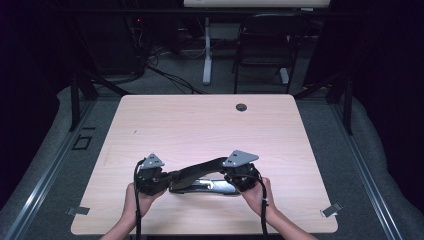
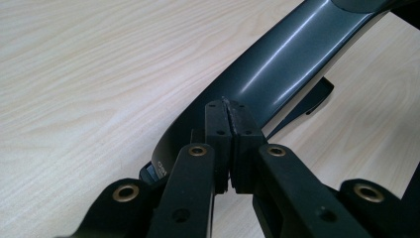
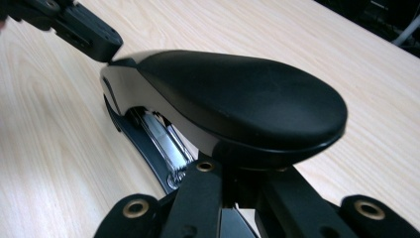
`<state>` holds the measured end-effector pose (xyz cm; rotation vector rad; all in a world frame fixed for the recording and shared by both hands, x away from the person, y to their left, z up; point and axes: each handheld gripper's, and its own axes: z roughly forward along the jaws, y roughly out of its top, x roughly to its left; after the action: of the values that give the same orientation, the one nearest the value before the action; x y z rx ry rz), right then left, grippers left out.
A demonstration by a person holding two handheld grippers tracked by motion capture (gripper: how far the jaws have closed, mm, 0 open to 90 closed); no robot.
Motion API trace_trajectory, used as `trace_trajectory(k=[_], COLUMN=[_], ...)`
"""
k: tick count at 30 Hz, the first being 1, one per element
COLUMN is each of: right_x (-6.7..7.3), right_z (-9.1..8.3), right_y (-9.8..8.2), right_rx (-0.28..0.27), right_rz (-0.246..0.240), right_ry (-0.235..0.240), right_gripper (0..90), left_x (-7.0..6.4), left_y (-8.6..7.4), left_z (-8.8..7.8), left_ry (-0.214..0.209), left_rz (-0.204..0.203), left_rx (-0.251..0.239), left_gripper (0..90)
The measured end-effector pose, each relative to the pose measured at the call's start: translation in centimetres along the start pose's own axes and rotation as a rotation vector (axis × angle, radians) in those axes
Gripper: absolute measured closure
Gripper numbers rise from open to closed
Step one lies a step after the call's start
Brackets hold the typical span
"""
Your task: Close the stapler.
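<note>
A large black and grey stapler (image 1: pixel 200 172) lies near the table's front edge, its arm raised toward the right. My left gripper (image 1: pixel 172 179) is at its left end. In the left gripper view the pads (image 2: pixel 218 124) are pressed together on the thin edge of the grey arm (image 2: pixel 277 64). My right gripper (image 1: pixel 226 173) is at the stapler's right end. In the right gripper view its jaws (image 3: pixel 237 171) run together under the black handle (image 3: pixel 237 94), which hides the tips. The metal staple channel (image 3: pixel 163 144) shows beneath, and the left gripper (image 3: pixel 94 37) touches the far end.
The pale wooden table (image 1: pixel 200 120) has a round cable hole (image 1: pixel 241 107) near its far edge. A hand holds each gripper at the near edge. A black chair (image 1: pixel 265 45) and a desk leg (image 1: pixel 206 55) stand on the floor beyond the table.
</note>
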<state>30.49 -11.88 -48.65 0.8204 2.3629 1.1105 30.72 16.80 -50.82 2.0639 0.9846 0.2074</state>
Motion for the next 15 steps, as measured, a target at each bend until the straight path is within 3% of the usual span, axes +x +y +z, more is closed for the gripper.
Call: trace_trajectory(k=[8,15], right_x=[-0.5,-1.0], right_z=[0.6,1.1], right_y=[-1.7,-3.3], right_rx=[0.054,0.1], right_rz=[0.04,0.077], right_ry=[0.003,0.009], right_gripper=[90.0,90.0], left_x=[0.2,0.9], left_y=[0.1,0.1], left_z=[-0.4,-1.0], left_ry=[0.016,0.03], left_rz=[0.005,-0.025], left_rx=[0.009,-0.003], left_gripper=[81.4,74.9])
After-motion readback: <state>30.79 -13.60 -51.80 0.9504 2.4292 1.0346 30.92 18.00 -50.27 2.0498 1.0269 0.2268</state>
